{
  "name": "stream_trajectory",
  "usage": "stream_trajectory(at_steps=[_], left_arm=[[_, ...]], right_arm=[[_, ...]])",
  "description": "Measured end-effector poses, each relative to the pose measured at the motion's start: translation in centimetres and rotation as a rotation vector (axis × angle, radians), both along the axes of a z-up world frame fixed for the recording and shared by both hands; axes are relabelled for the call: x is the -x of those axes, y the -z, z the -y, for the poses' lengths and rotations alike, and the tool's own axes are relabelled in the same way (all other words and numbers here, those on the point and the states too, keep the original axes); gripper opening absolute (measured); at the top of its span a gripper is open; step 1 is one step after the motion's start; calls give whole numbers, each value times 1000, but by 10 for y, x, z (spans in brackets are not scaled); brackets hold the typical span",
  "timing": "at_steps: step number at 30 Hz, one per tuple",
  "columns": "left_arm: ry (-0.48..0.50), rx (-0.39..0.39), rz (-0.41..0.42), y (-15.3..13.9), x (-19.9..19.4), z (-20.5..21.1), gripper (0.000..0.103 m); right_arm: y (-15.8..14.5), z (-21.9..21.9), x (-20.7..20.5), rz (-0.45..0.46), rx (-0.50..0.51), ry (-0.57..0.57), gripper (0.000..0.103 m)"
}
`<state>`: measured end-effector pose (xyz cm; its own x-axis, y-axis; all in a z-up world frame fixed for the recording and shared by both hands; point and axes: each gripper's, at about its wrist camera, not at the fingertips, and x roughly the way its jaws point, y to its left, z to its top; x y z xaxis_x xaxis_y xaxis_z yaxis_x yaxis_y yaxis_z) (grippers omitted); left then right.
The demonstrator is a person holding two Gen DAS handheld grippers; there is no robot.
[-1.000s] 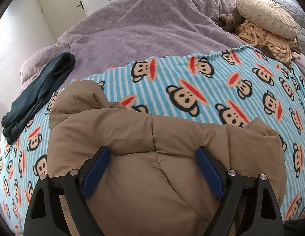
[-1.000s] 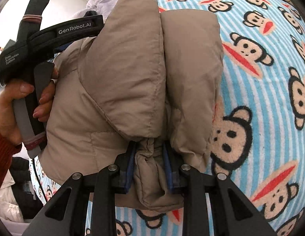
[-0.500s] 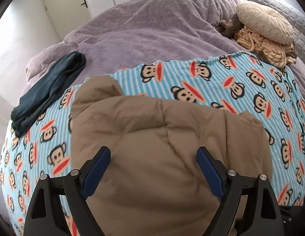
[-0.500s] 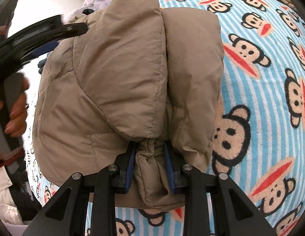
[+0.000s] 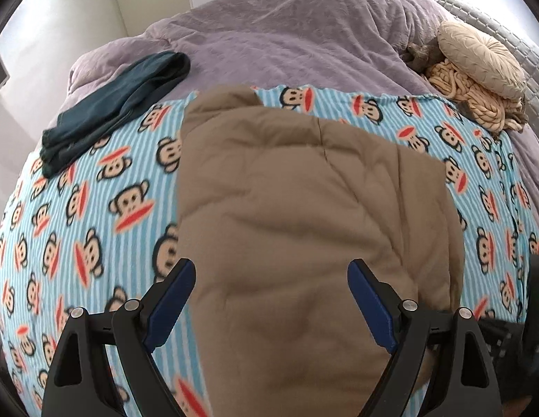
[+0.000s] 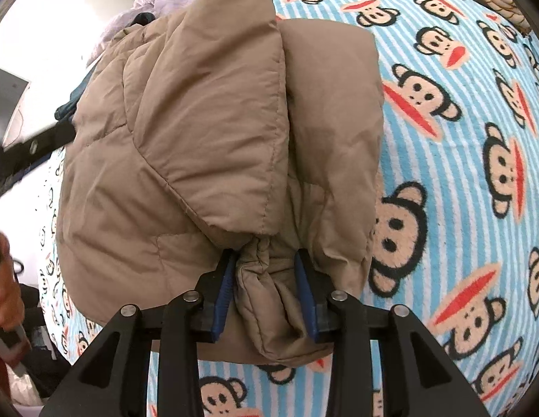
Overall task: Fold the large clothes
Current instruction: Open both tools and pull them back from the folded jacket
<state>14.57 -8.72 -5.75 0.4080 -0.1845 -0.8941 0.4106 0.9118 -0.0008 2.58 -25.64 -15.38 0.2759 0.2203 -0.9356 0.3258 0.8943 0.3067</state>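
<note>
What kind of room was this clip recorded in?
Most likely a bedroom: the tan padded jacket lies on a bed spread with a monkey-print blanket and a purple duvet, with a round cushion near the headboard.

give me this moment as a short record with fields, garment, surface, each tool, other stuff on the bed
garment: tan puffer jacket, folded into a bulky bundle
surface: monkey-print blanket with blue stripes, laid over a purple duvet
left tool: left tool open, fingers apart over the jacket, gripping nothing
right tool: right tool shut on a bunched fold at the jacket's near edge
other items: dark teal garment across the blanket's far left edge; round beige cushion on a chunky knit throw
</note>
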Motion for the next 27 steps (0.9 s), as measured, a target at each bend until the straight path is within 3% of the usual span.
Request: stream_trajectory(at_steps=[14, 23, 27], left_arm=[[-36, -8, -158, 20, 66, -51, 89], [-53, 35, -161, -11, 99, -69, 92], [-69, 53, -137, -27, 108, -74, 92]], right_arm=[[-43, -10, 24, -27, 17, 9, 56], [-87, -18, 64, -9, 49, 27, 78], [-101, -23, 72, -5, 66, 42, 79]])
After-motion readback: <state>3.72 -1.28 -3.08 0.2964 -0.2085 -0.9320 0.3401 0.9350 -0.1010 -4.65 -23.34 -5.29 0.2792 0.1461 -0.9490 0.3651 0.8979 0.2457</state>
